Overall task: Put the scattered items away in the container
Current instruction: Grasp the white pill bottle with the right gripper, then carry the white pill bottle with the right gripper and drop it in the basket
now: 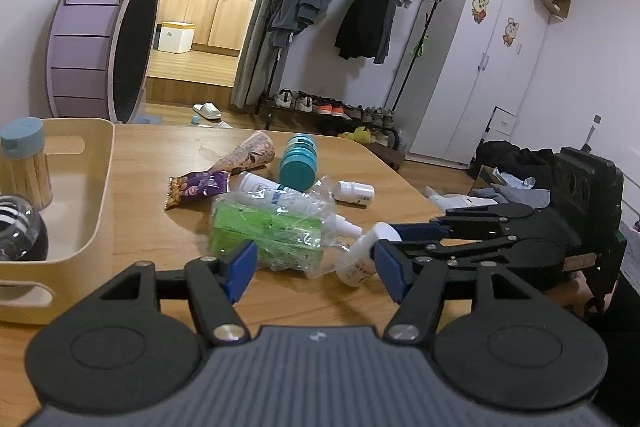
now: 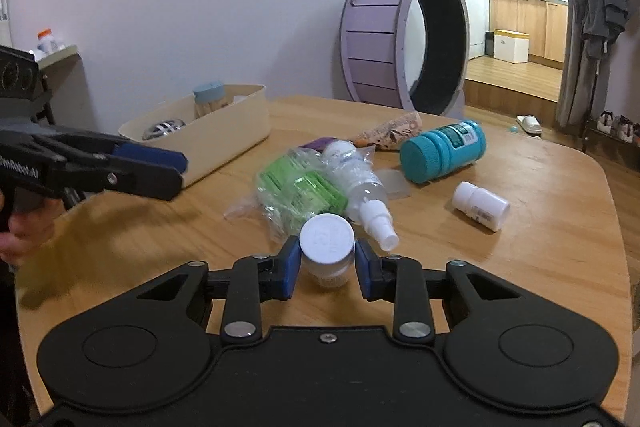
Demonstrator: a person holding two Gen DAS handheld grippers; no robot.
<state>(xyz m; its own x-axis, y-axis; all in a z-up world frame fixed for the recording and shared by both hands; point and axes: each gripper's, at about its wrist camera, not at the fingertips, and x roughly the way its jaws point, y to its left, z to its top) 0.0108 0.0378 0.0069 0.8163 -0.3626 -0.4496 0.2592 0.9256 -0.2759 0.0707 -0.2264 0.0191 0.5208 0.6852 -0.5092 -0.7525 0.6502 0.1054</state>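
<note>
My right gripper (image 2: 327, 269) is shut on a small clear bottle with a white cap (image 2: 327, 239), held near the table. The same bottle (image 1: 360, 255) shows in the left wrist view, with the right gripper's fingers (image 1: 416, 231) around it. My left gripper (image 1: 314, 269) is open and empty, just in front of a green packet in clear plastic (image 1: 268, 231). The cream container (image 1: 96, 187) stands at the left and holds a blue-capped jar (image 1: 24, 163) and a dark round object (image 1: 20, 231). A teal bottle (image 2: 442, 151), a spray bottle (image 2: 368, 195) and a small white bottle (image 2: 480, 205) lie scattered.
A purple snack packet (image 1: 196, 187) and a patterned paper cone (image 1: 248, 151) lie on the wooden table (image 1: 160, 227). A purple wheel (image 2: 404, 35) stands behind the table. A clothes rack (image 1: 360, 7) and wardrobe (image 1: 480, 59) stand further off.
</note>
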